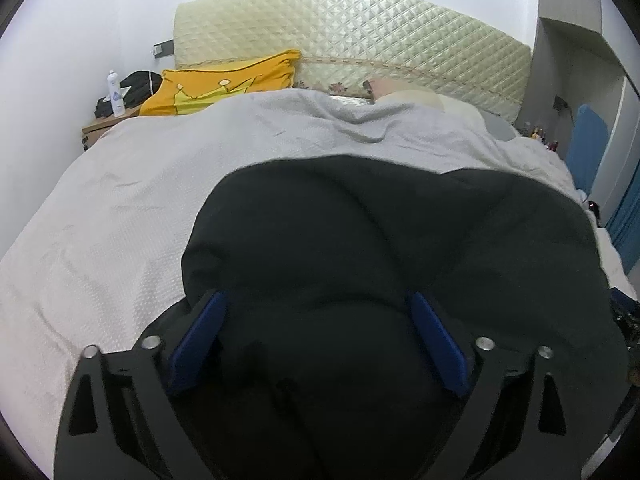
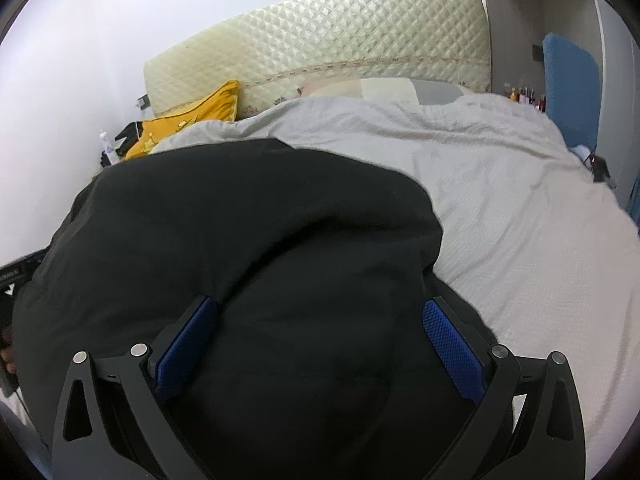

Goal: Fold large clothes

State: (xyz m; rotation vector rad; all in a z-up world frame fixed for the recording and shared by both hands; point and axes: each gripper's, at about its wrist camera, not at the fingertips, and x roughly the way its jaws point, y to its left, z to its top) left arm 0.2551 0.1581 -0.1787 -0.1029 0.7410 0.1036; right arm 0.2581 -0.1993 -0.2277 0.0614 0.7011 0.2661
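Blue pads (image 1: 200, 340) of the left gripper (image 1: 316, 300) spread wide, black fabric bulging between and under them, nothing pinched. Same on the right gripper (image 2: 320, 308): pads (image 2: 452, 352) parted, released, with cloth mounded in the gap. Black garment (image 1: 380, 240) heaped at the near edge of the bed, bunched and rounded rather than flat, lying on the pale grey bedspread (image 1: 120, 200). Farther off, yellow pillow (image 1: 224, 84) at far left against the quilted headboard (image 1: 360, 32). Judged early in the fold: still a matter of laying out or finding edges. Next move likely calls for closing each pair of fingers on a hem or corner at left and right, then lifting and drawing the cloth flat toward the far side.
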